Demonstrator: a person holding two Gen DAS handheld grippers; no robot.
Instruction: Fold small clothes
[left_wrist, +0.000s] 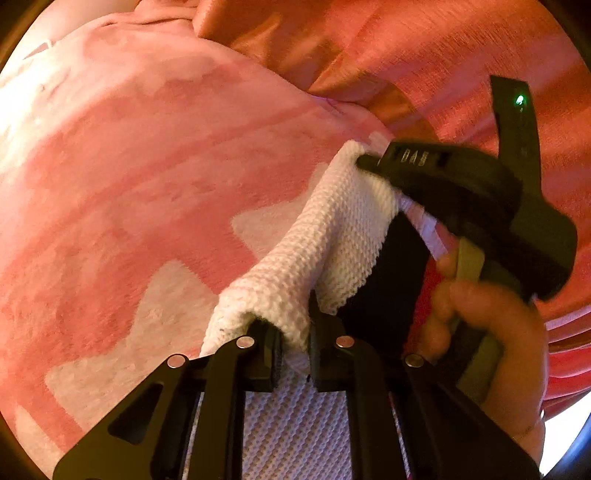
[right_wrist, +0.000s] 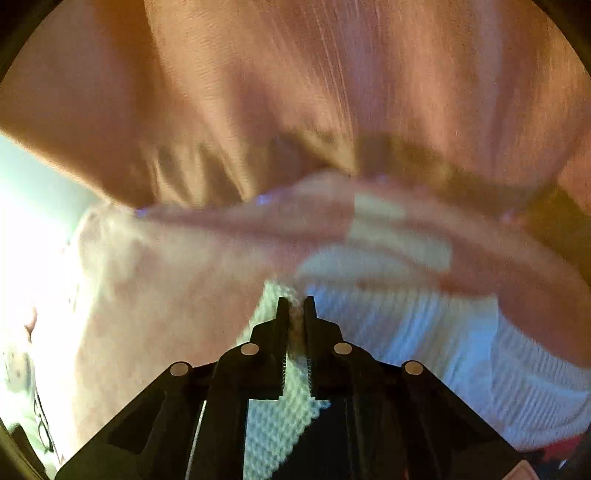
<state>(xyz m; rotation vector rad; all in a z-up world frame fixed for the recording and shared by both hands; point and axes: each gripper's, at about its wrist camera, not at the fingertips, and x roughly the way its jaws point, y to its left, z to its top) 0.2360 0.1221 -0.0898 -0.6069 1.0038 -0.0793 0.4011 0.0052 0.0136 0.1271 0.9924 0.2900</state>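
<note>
A white waffle-knit cloth (left_wrist: 332, 236) is held up above a pink and white fleece blanket (left_wrist: 129, 166), stretched between the two tools. In the left wrist view, the left gripper (left_wrist: 293, 332) is seen clamped on the near edge of the cloth, its jaws drawn together with the knit bunched between them and more of the cloth hanging down below the fingers. Farther off and to the right, the right gripper (left_wrist: 364, 160) is seen pinching the far upper corner of the same cloth, so that the fabric runs as a sagging band from one tool to the other. A hand (left_wrist: 491, 325) is wrapped around the olive handle of the right gripper at the right edge of the view, and a green light (left_wrist: 520, 99) glows on the upright black part above it.

In the right wrist view, which is blurred, the jaws of the right gripper (right_wrist: 295, 306) are seen nearly closed on a thin fold of the white cloth (right_wrist: 424, 332), with the rest spreading to the right. Beyond the blanket, orange-red bedding (left_wrist: 424, 55) lies in folds at the far side.
</note>
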